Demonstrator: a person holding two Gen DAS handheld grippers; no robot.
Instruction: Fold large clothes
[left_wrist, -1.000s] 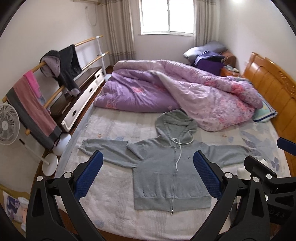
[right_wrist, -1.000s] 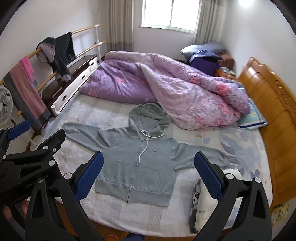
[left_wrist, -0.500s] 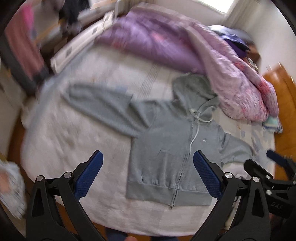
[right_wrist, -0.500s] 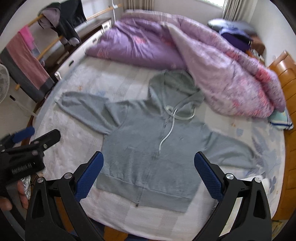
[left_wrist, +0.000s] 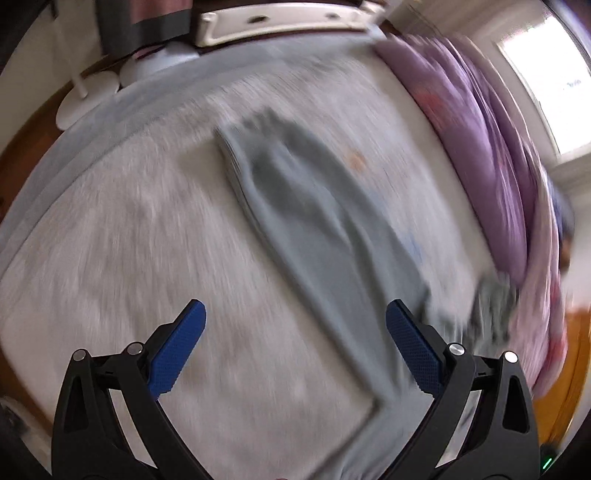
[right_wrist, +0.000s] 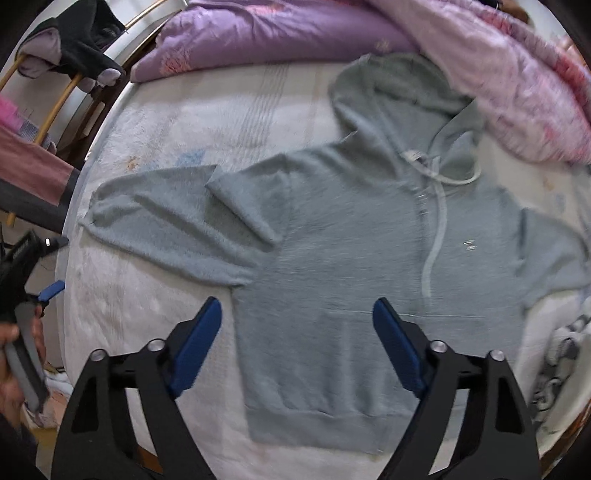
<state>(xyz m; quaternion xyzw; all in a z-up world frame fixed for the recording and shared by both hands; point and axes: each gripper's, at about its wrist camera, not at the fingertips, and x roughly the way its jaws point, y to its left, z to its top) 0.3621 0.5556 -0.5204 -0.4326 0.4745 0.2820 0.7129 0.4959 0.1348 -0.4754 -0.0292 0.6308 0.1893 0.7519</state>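
Observation:
A grey zip hoodie (right_wrist: 354, 240) lies flat and face up on the bed, sleeves spread, hood toward the purple quilt. My right gripper (right_wrist: 297, 332) is open and empty, above the hoodie's lower left body. My left gripper (left_wrist: 295, 343) is open and empty, above the bed beside the hoodie's left sleeve (left_wrist: 317, 221), whose cuff points away from me. The left wrist view is motion-blurred. The left gripper also shows at the left edge of the right wrist view (right_wrist: 29, 273), near the bed's side.
A rumpled purple quilt (right_wrist: 295, 33) covers the far part of the bed. A clothes rail with a dark jacket (right_wrist: 74, 44) and a pink towel stands left of the bed. A white fan base (left_wrist: 88, 96) is on the floor. Folded fabric (right_wrist: 561, 354) lies at the right.
Both grippers have dropped closer to the bed. The left one swung left over the hoodie's left sleeve; the right one moved in over the hoodie's body. Both stay open.

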